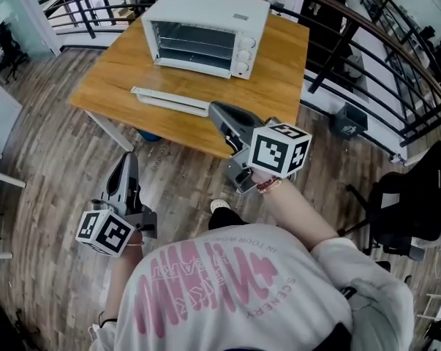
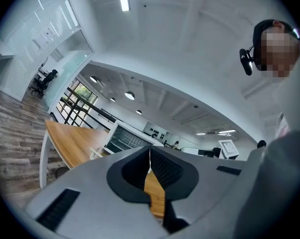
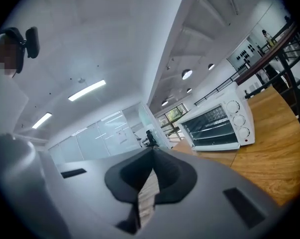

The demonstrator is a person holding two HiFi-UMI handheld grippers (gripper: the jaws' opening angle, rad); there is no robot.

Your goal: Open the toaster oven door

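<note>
toaster oven (image 1: pixel 205 31): white boxy sheet-metal shell with rounded corners, sitting at the far side of a tan wood-grain table (image 1: pixel 279 79). its long axis runs left-right in head view and its front faces the person. three round knobs (image 1: pixel 246 53) are stacked at the front's right end. wire racks show inside the cavity.

door (image 1: pixel 169 99) is dropped flat in front of the oven. it's a long white bar with wood grain showing between it and the shell, parallel to the oven front.

left gripper (image 1: pixel 129 157): smooth grey wedge with ribbed dark pads, jaws together, nothing between them, low over the plank floor (image 1: pixel 52 145) and well short of the table.

right gripper (image 1: pixel 215 107): same build, jaws pressed together and empty, tip over the table's near edge, just beside the door's right end.
</note>
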